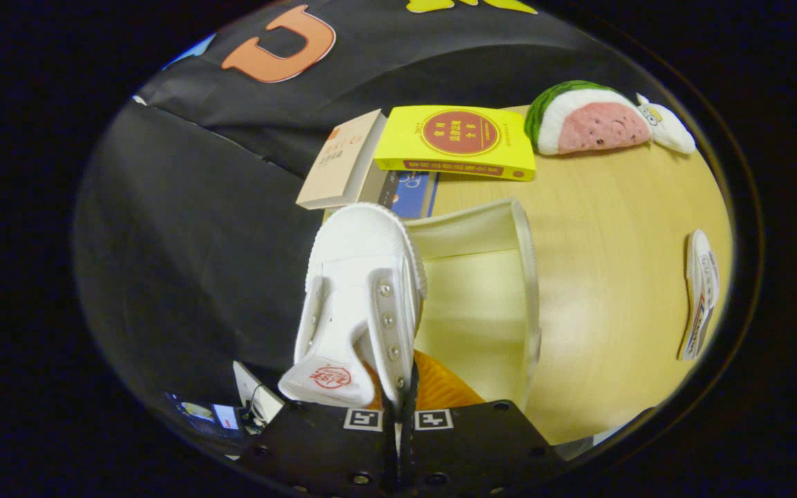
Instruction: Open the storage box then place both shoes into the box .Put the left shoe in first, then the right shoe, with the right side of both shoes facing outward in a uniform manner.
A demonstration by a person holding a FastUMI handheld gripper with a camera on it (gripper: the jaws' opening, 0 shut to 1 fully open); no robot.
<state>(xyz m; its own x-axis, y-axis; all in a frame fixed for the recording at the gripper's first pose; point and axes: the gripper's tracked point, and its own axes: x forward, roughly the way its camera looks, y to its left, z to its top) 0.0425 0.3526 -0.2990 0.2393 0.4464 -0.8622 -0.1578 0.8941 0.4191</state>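
Note:
My gripper (404,404) is shut on a white canvas shoe (357,290), with both fingers pinching the eyelet-side edge of its opening. The shoe hangs in the air with its toe pointing away from me, and its orange insole (443,391) shows just past the fingertips. The tongue with its red logo lies left of the fingers. The translucent white storage box (528,277) stands open on the table right beside and beyond the held shoe. The second white shoe (699,294) lies on its side on the table, well to the right of the box.
A yellow book (457,138), a beige book (343,162) and a blue book (414,195) sit beyond the box. A watermelon plush (589,117) and a small white toy (670,126) lie at the far end of the wooden table (613,221). Black cloth hangs left.

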